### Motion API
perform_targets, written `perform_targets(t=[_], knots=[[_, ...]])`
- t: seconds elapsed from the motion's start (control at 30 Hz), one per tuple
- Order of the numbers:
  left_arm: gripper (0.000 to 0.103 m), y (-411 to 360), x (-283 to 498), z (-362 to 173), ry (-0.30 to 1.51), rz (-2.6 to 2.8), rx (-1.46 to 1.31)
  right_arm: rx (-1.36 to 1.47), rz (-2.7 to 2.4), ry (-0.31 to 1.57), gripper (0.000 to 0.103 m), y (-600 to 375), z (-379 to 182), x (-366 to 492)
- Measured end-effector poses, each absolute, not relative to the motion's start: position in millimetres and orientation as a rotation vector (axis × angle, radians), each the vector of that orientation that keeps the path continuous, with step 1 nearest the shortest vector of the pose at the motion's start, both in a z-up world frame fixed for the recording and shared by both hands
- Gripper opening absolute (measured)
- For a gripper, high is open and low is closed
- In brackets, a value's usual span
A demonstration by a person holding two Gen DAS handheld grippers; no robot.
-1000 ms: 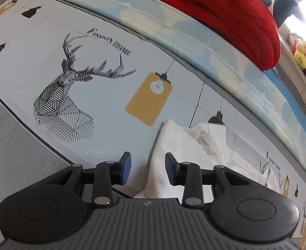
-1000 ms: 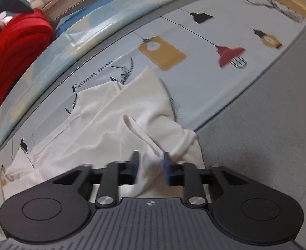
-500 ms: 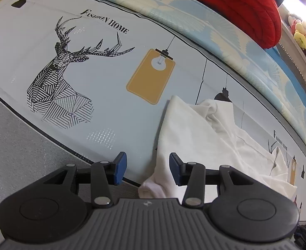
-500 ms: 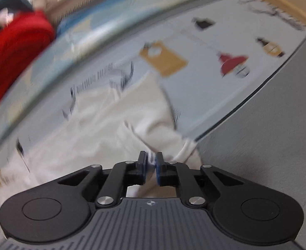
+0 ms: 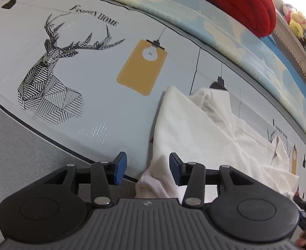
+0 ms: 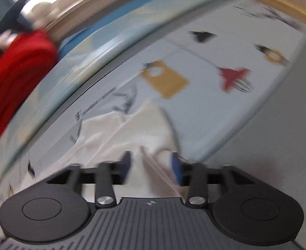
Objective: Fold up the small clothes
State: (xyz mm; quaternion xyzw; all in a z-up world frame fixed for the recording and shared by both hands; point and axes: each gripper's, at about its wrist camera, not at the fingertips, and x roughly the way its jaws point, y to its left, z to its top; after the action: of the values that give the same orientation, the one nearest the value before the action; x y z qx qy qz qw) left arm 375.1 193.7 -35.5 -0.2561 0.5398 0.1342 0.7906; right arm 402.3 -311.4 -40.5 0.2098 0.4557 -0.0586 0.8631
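A small white garment (image 5: 196,129) lies crumpled on a pale printed play mat (image 5: 103,95). My left gripper (image 5: 145,169) is open and low over the garment's near left corner, with cloth between its blue pads but not clamped. In the blurred right wrist view the same white garment (image 6: 132,131) lies ahead. My right gripper (image 6: 152,166) is open, with a fold of the cloth lying between its pads.
A folded red blanket (image 5: 236,2) sits on a blue patterned mattress (image 5: 225,35) at the back. Plush toys (image 5: 302,29) line the far right. Grey carpet (image 5: 17,152) borders the mat's near edge. The red blanket also shows at the left in the right wrist view (image 6: 17,79).
My right gripper closed on a fold of the garment half a second ago and has now opened, moving fast. My left gripper has stayed open and edged back a little.
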Motion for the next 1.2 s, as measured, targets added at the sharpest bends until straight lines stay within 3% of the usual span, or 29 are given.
perform_targets(t=[0.17, 0.23, 0.27, 0.37, 0.47, 0.6, 0.7, 0.73, 0.77, 0.8, 0.83, 1.0, 1.1, 1.2], knots=[[0.050, 196, 373, -39, 1.169, 0.286, -0.536, 0.440, -0.127, 1.032, 0.049, -304, -64, 418], [0.050, 197, 372, -41, 1.175, 0.287, -0.534, 0.399, -0.138, 1.030, 0.028, -300, -63, 422], [0.050, 197, 372, -42, 1.180, 0.281, -0.531, 0.396, -0.141, 1.018, 0.010, -299, -59, 423], [0.050, 195, 373, -42, 1.194, 0.257, -0.496, 0.460, -0.135, 0.918, 0.006, -303, -42, 416], [0.050, 192, 371, -43, 1.210, 0.229, -0.480, 0.486, -0.165, 0.851, 0.006, -307, -37, 419], [0.048, 184, 369, -49, 1.240, 0.181, -0.457, 0.497, -0.276, 1.019, 0.022, -315, -61, 426], [0.045, 179, 369, -51, 1.241, 0.162, -0.439, 0.488, -0.279, 1.019, 0.024, -310, -59, 426], [0.042, 177, 369, -52, 1.241, 0.156, -0.431, 0.477, -0.267, 1.008, 0.024, -308, -56, 427], [0.026, 175, 369, -54, 1.249, 0.142, -0.416, 0.472, -0.256, 1.000, 0.025, -307, -54, 427], [0.016, 173, 370, -56, 1.261, 0.121, -0.390, 0.471, -0.246, 0.995, 0.026, -305, -52, 427], [0.015, 172, 369, -55, 1.260, 0.110, -0.357, 0.473, -0.237, 0.996, 0.027, -304, -51, 427], [0.015, 187, 362, -58, 1.292, 0.165, -0.328, 0.492, -0.212, 1.020, 0.027, -299, -49, 427], [0.025, 192, 361, -59, 1.310, 0.221, -0.320, 0.479, -0.204, 1.038, 0.027, -297, -52, 427], [0.023, 197, 360, -39, 1.199, 0.275, -0.337, 0.472, -0.203, 1.053, 0.027, -296, -52, 425]])
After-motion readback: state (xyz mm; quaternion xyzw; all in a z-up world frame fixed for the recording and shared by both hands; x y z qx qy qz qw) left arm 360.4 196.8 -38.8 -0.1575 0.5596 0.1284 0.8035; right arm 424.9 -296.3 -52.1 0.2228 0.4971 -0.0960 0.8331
